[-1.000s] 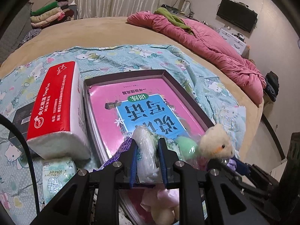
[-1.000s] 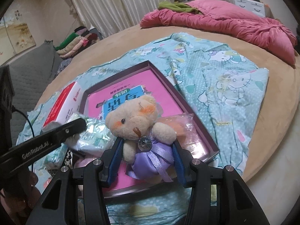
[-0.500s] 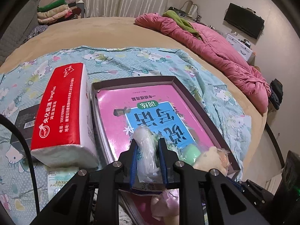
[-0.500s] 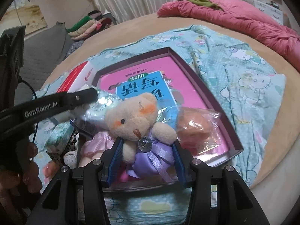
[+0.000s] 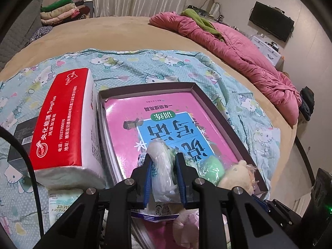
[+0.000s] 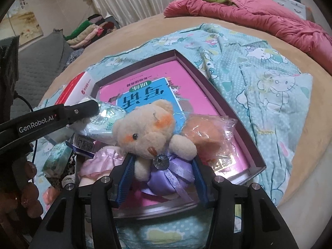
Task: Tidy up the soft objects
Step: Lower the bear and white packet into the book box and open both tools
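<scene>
Pink quilt (image 5: 238,41), wall television (image 5: 271,20), folded clothes (image 5: 62,10)

Left wrist view: lower part of the tissue pack (image 5: 164,174) is hidden behind the left tongs (image 5: 164,178). Black box (image 5: 21,133) is partly covered by the red tissue brick (image 5: 62,128); label too small to read. Teddy bear (image 5: 236,175) shows head only, rest blocked by tong arm.

Right wrist view: bear's (image 6: 149,132) purple dress bottom is hidden between the right tongs (image 6: 161,178). Book (image 6: 153,87) title partly covered. Hand (image 6: 22,188) dark, cut off at frame edge.
</scene>
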